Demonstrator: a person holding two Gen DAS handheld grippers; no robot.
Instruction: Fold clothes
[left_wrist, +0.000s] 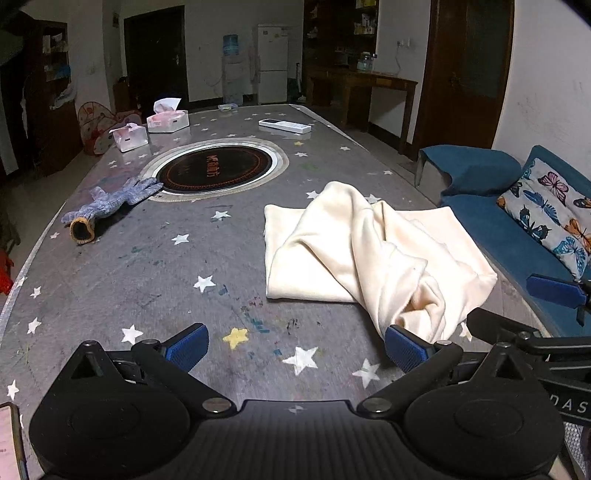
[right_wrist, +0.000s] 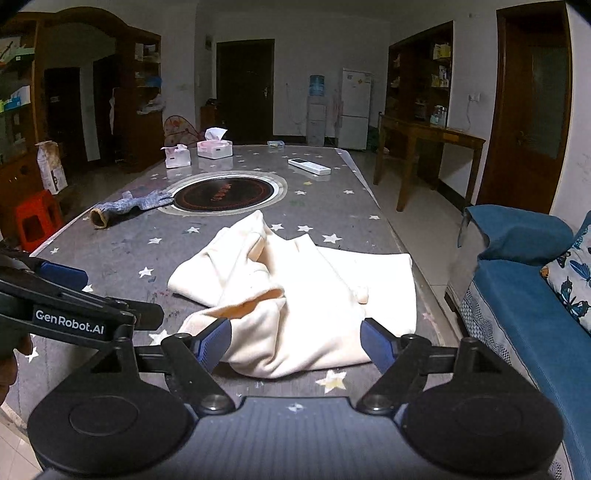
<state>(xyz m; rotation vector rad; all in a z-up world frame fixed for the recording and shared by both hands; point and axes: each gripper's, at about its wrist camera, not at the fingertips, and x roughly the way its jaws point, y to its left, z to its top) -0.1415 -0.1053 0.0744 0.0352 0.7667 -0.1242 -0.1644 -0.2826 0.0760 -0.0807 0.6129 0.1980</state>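
Left wrist view alone shows the cream garment (left_wrist: 354, 254) whole against bare tabletop: a flat folded panel toward the table's (left_wrist: 147, 266) middle, and a rumpled ridge running over it from a peak near the round inset hotplate (left_wrist: 216, 170) down to a bunched end at the near edge. The right wrist view alone shows a red stool (right_wrist: 35, 218) and a paper sack on the floor past the table's left edge, and the left gripper's arm with white lettering at its lower left. Both views show a grey knit glove (left_wrist: 107, 203) by the hotplate, two tissue boxes (left_wrist: 168, 120) toward the far left corner, a white remote (left_wrist: 284, 126) near the far right edge, and a blue sofa (right_wrist: 517, 306) past the right edge. The garment lies on the right half of the table, close to the right edge; its flat panel runs across the table's width, the ridge crossing it diagonally from the centre toward the near edge. Left gripper (left_wrist: 295, 345): fingers spread wide over bare tabletop, with the bunched end touching or just behind the right finger's tip; I cannot tell which. Right gripper (right_wrist: 295, 339): fingers released and wide apart, the garment's near bunched fold between them, with no pad seen pressing the cloth.
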